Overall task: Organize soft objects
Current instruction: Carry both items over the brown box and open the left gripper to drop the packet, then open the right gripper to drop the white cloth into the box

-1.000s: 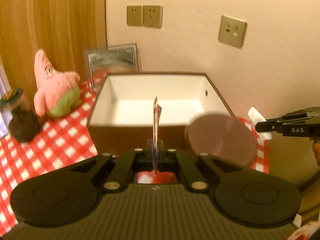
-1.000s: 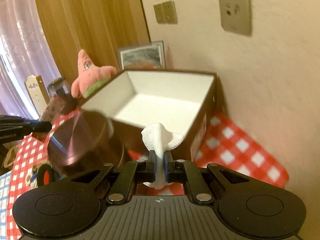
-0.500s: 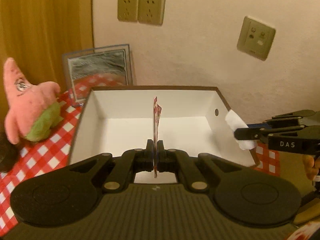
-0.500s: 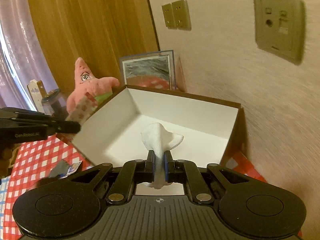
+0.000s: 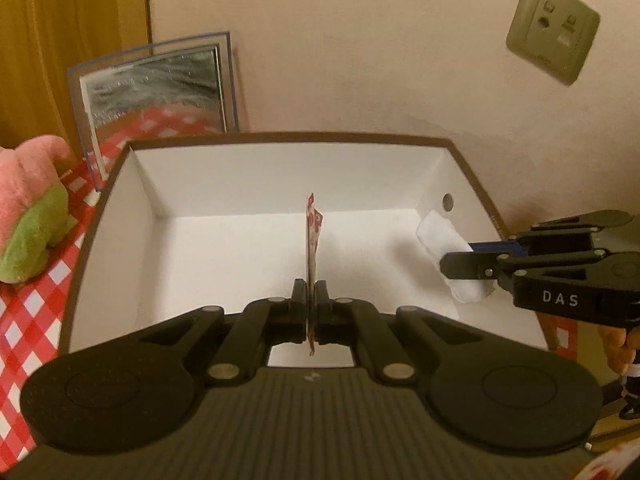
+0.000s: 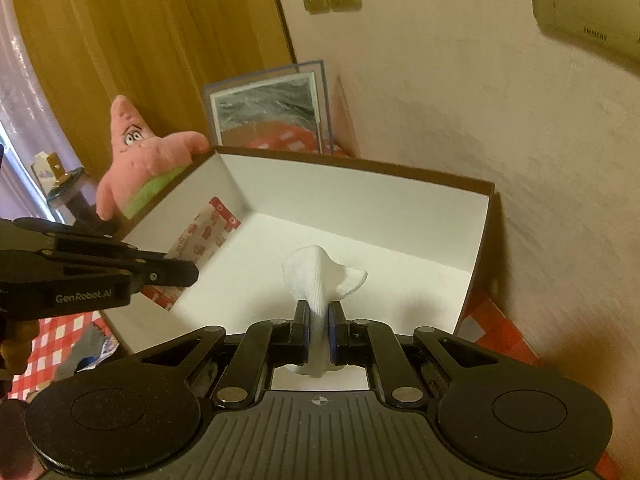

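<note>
A brown box (image 5: 280, 138) with a white inside (image 6: 478, 240) stands open against the wall, nothing lying in it. My left gripper (image 5: 311, 308) is shut on a thin flat red-and-white printed packet (image 5: 313, 236), held edge-on above the box. The right wrist view shows that packet (image 6: 202, 236) over the box's left wall, with the left gripper (image 6: 176, 270). My right gripper (image 6: 319, 330) is shut on a white rolled cloth (image 6: 316, 276) above the box's near edge. In the left wrist view the right gripper (image 5: 456, 270) and cloth (image 5: 440, 236) hang at the box's right wall.
A pink and green starfish plush (image 6: 148, 164) sits left of the box on the red-checked tablecloth (image 5: 28, 312). A framed picture (image 5: 156, 88) leans on the wall behind. A dark jar (image 6: 66, 190) stands far left. Wall sockets (image 5: 552, 26) are above; a curtain (image 6: 140, 40) hangs left.
Both grippers have moved forward and slightly down, from in front of the box to over its open top. The round brown lid seen before is out of view. Both grips are unchanged.
</note>
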